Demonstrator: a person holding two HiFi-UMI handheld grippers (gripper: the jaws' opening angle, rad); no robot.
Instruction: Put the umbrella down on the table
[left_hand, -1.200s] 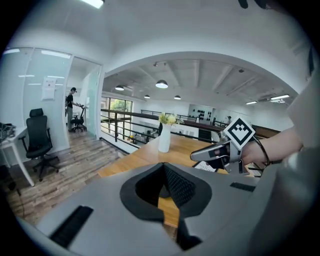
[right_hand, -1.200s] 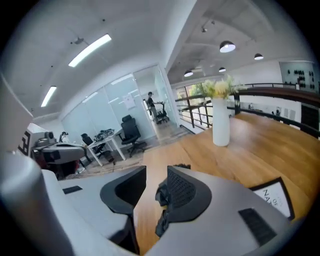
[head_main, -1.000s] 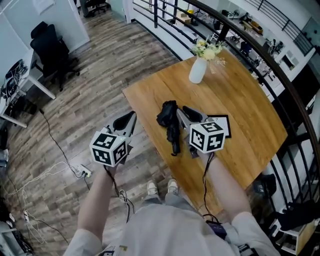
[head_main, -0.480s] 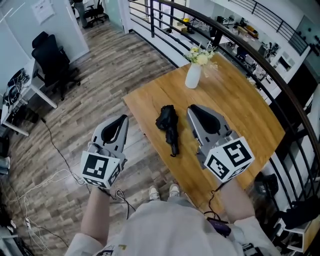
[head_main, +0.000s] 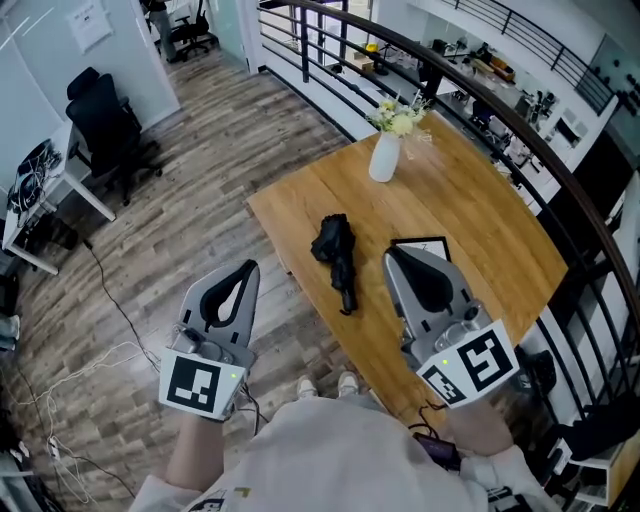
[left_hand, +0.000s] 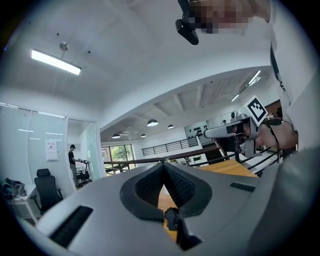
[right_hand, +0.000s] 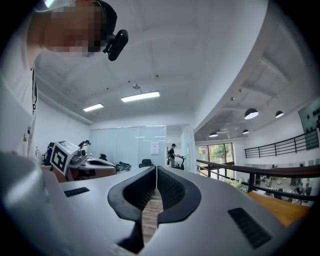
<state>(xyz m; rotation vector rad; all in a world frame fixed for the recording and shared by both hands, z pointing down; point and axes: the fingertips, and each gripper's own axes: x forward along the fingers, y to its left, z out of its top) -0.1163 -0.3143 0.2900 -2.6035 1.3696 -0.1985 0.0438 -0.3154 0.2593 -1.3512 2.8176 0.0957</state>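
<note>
Open-plan office on a mezzanine, black swivel chair (head_main: 105, 125) at white desk (head_main: 70, 175), glass partition walls (right_hand: 125, 145), black metal railing (head_main: 470, 105) (cluttered workstations (head_main: 480, 55) beyond it), wood-plank floor (head_main: 200, 170), wooden table (head_main: 480, 230), strip ceiling lights (right_hand: 140, 96).

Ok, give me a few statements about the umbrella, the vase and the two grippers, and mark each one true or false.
The umbrella lies on the table. True.
The right gripper grips the umbrella. False: its jaws are shut on nothing, apart from the umbrella.
The vase is tipped over. False: it stands upright, holding flowers.
The left gripper has its jaws together, empty. True.
</note>
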